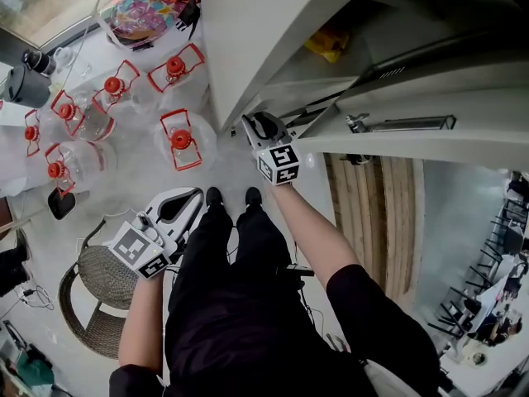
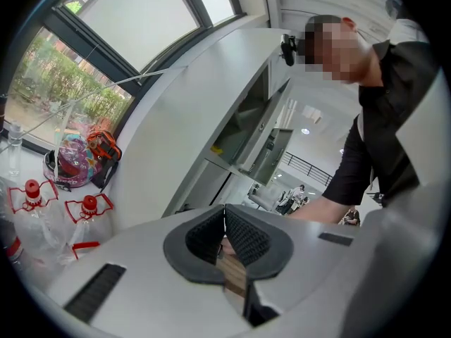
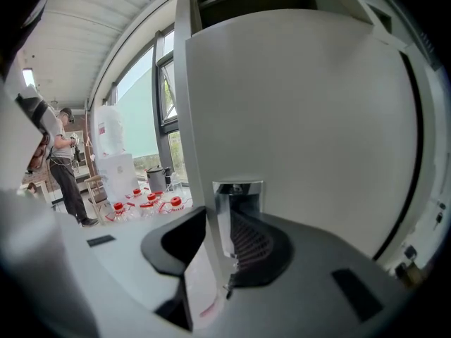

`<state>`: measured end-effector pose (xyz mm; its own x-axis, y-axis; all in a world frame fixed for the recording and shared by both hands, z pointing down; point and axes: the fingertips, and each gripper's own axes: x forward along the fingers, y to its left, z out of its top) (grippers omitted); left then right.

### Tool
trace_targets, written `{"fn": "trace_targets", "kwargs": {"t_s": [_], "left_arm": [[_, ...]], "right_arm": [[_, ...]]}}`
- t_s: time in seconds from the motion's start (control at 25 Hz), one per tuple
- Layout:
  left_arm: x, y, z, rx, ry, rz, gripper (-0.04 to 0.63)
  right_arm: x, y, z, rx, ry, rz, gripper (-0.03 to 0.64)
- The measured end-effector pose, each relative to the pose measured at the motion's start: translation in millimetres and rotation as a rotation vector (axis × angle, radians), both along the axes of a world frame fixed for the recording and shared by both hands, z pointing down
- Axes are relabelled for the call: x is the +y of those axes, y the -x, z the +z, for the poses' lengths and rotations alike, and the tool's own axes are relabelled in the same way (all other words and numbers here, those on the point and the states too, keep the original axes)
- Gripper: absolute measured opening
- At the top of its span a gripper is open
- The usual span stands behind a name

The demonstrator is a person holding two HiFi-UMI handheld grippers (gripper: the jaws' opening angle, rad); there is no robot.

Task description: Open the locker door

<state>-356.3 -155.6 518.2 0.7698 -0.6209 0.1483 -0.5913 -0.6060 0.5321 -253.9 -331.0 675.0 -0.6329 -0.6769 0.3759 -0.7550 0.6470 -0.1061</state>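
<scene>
The white locker door [image 1: 240, 31] stands ajar beside me, and in the right gripper view the locker door [image 3: 303, 118] fills the frame. A chrome recessed handle [image 3: 238, 192] sits at its free edge. My right gripper [image 1: 258, 126] reaches that edge at arm's length. In its own view the right gripper [image 3: 224, 241] has the door's edge and handle between its jaws, with the ribbed pad against the chrome. My left gripper [image 1: 192, 201] hangs low by my legs, away from the locker. The left gripper [image 2: 224, 217] is shut with nothing in it.
Several clear water bottles with red caps [image 1: 180, 137] stand on the floor left of the locker. A wicker chair [image 1: 99, 279] is at lower left. Another locker door with a bar handle [image 1: 405, 124] stands open on the right. A person [image 3: 67, 160] stands far off.
</scene>
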Motion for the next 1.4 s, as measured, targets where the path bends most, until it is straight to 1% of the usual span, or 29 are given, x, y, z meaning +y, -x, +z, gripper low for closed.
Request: {"fn": "trace_targets", "kwargs": {"t_s": [0.28,0.48,0.8,1.04,1.2,1.4], "left_arm": [[2.7,-12.4,-5.2,-0.001,-0.01,-0.011,0.017],[7.8,-24.1,-10.1,0.001,-0.011,-0.031,0.017],[11.7,-62.6,-22.2,0.001,-0.035,-0.07,0.017],[20.4,-98.8,-28.7,-0.005,-0.037,-0.133,0.017],[30.5,-122.4,-36.9,-0.009,-0.046,-0.18,0.017],[42.4,-135.3,-42.7,-0.017,-0.05,-0.207,0.017]], "right_arm": [[16.1,-9.6,1.1,0.001,0.01,-0.041,0.117],[29.1,-14.7,1.5,0.016,0.019,-0.1,0.115],[57.0,-35.2,3.2,0.019,0.043,-0.204,0.115],[75.1,-53.5,2.5,0.019,0.055,-0.305,0.115],[90.4,-70.7,0.3,0.021,0.046,-0.382,0.115],[105.0,-90.9,-0.9,0.012,0.048,-0.434,0.117]]}}
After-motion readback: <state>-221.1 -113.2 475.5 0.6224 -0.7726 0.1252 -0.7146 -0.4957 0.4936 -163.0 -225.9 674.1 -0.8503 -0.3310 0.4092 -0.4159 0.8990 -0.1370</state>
